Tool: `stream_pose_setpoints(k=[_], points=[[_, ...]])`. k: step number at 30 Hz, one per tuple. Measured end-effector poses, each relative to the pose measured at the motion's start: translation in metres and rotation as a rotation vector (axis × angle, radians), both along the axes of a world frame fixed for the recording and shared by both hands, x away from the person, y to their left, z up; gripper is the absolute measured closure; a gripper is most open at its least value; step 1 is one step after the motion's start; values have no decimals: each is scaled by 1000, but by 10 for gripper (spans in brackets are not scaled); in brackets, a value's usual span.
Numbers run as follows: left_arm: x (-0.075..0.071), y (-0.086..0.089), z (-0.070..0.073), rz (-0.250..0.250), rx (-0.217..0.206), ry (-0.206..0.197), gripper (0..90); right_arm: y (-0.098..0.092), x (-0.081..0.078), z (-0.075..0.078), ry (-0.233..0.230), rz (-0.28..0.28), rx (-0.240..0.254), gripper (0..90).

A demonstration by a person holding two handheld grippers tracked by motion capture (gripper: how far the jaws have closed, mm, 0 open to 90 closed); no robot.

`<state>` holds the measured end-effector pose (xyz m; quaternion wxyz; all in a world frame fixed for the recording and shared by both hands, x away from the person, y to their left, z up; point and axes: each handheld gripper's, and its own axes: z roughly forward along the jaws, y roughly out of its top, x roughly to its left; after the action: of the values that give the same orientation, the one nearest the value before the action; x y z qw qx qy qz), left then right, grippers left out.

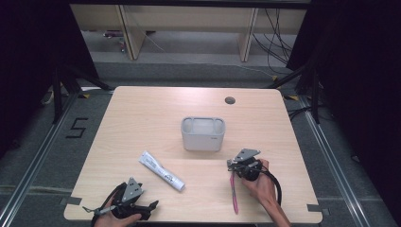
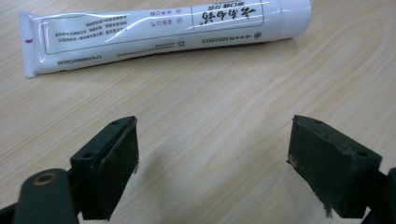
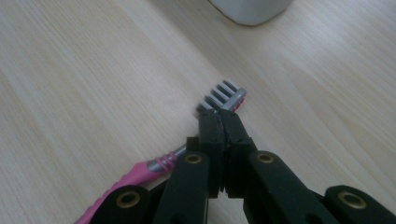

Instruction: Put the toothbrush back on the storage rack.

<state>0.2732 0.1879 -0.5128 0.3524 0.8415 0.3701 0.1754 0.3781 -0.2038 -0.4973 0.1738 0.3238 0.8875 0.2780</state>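
From the high view I am looking down on a pale wooden table (image 1: 142,113) standing on grey flooring, with shelving legs and loose cables lying beyond the far edge. A grey holder (image 1: 203,134) is sitting mid-table, and a white tube (image 1: 161,170) is lying left of centre. My right gripper (image 1: 233,166) is gripping a pink toothbrush (image 1: 233,191) near the right edge.

In the left gripper view, my left gripper (image 2: 212,163) is gaping wide, holding nothing, over bare woodgrain, the tube (image 2: 159,32) lying just beyond.

In the right gripper view, my right gripper (image 3: 221,123) is pinching the toothbrush (image 3: 140,170) just below its bristles, above the table.
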Motion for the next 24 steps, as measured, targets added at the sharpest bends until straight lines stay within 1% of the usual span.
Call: stream_pose_setpoints(k=[1,2,3,5,6,9,10,11,12,13,14,15,16,17,18,19,20,21,22,23,24], points=[[-1,-1,0,2,-16,2,157,3,0,0,7,5,-3,891],[-1,-1,-1,4,-24,4,157,6,0,0,18,-3,0,890],[0,0,0,-2,0,2,157,7,1,0,20,7,-7,890],[0,0,0,3,-3,0,157,12,1,-2,-5,10,-7,888],[0,0,0,2,-4,-1,157,12,2,0,3,23,-12,888],[0,0,0,2,-2,0,157,16,1,0,-6,25,-7,887],[0,0,0,1,-6,1,157,17,1,0,-13,33,-8,886],[-1,-1,-1,2,-23,2,157,17,1,1,4,40,-13,884],[-1,-1,-1,3,-23,3,157,18,1,-1,-17,43,-10,882],[-1,-1,-1,4,-23,3,158,18,1,0,-16,49,-14,879],[0,0,0,4,-3,-1,158,17,1,1,-4,57,-17,872],[0,0,-1,4,-12,-7,158,17,2,1,-17,59,-9,861],[0,0,0,4,-12,-5,157,16,0,4,-3,43,-6,843],[0,0,0,3,-12,-5,158,16,-1,4,-5,39,9,827],[0,0,0,4,-3,-2,158,14,-1,8,18,61,6,811],[0,0,0,4,-9,1,158,13,-3,11,15,38,8,779],[0,0,0,5,-7,-1,158,13,-4,14,21,33,20,746],[0,0,1,-2,1,4,157,12,-6,19,42,26,20,714],[-1,-1,0,3,-25,0,158,13,-7,20,25,23,22,678],[-1,-1,0,3,-25,0,158,13,-9,25,53,29,14,665],[-1,-1,0,3,-23,-1,158,14,-11,27,68,32,10,654]])
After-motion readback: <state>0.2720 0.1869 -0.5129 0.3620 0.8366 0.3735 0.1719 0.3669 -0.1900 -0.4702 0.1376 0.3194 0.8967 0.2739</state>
